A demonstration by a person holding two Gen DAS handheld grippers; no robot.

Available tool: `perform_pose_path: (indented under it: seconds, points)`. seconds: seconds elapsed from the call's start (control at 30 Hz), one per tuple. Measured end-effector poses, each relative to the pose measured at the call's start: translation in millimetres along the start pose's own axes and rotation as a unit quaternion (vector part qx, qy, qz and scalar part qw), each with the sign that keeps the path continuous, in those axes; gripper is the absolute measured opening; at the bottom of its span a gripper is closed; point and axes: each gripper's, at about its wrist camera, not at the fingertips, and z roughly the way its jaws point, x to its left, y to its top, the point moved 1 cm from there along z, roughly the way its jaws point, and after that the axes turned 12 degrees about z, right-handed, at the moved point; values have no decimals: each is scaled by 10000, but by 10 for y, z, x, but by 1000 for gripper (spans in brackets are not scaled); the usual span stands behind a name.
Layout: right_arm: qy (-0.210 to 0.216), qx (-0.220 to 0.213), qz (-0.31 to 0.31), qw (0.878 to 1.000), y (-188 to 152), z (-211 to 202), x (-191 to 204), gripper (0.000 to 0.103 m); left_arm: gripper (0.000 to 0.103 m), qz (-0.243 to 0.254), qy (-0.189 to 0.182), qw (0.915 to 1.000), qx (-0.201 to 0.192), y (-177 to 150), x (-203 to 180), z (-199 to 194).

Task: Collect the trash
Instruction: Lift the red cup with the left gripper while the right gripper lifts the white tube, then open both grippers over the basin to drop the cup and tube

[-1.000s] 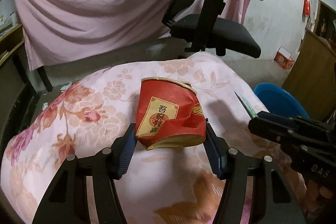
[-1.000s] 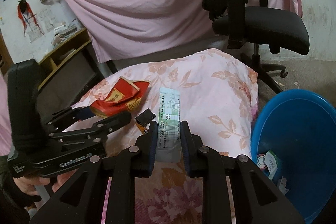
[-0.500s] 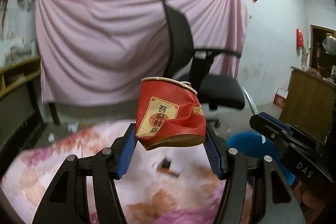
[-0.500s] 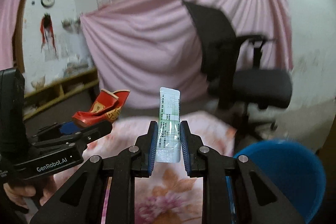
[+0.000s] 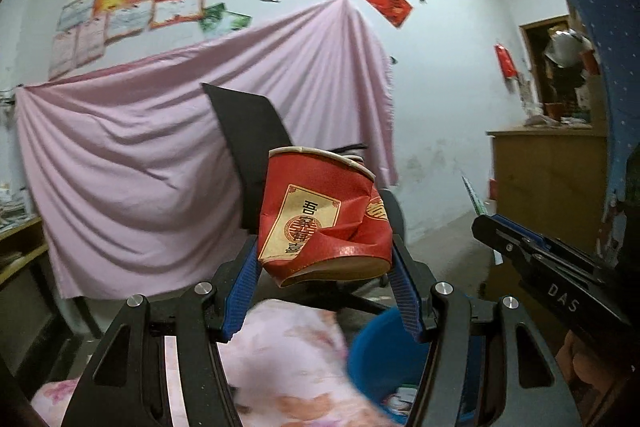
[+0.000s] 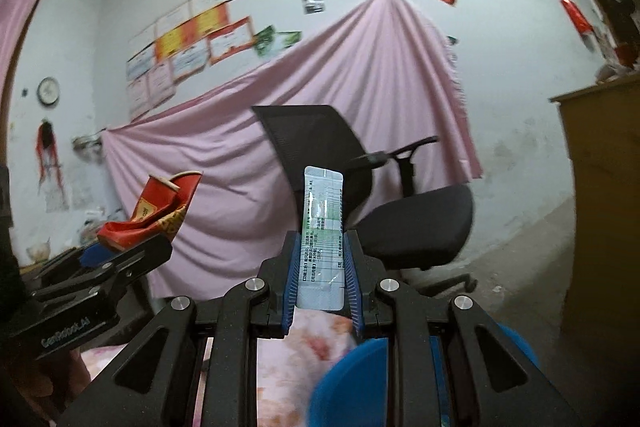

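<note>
My left gripper (image 5: 326,291) is shut on a crushed red paper cup (image 5: 320,223) with a gold label and holds it up in the air. The cup also shows in the right wrist view (image 6: 154,213), at the left. My right gripper (image 6: 322,279) is shut on a white and green plastic sachet (image 6: 323,235) that stands upright between the pads. The right gripper also shows in the left wrist view (image 5: 486,223), at the right. A blue bin (image 5: 384,355) lies low under both grippers and also shows in the right wrist view (image 6: 352,379).
The floral pink cloth surface (image 5: 280,355) lies below, left of the bin. A black office chair (image 6: 404,219) stands behind, in front of a pink drape (image 5: 140,167). A wooden cabinet (image 5: 548,179) stands at the right.
Both grippers have lifted and tilted upward with the cup and the sachet still held. The cloth surface has dropped to the bottom of both views and the blue bin now lies right under the grippers.
</note>
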Motion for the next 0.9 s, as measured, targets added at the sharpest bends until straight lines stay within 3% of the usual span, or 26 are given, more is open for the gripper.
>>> perform_pose_path:
  seconds: [0.2,0.43,0.63,0.83,0.9]
  points:
    - [-322,220,1,9992,70,-82,-315,20,56,-101,-605,9972,437,-19,-403,403]
    - [-746,767,67,9942,-9,7,-643,20,56,-505,-1170,9848,1179,-173,-666,895]
    - [-1195,1281,188,9844,-152,129,-900,21,57,-851,-1506,9696,1733,-301,-684,1129]
    - [-1217,1571,436,9791,-229,209,-1004,23,57,-1368,-1635,9521,2194,-416,-540,1200]
    - [-1228,1631,452,9779,-245,218,-995,34,57,-1531,-1582,9496,2233,-429,-438,1170]
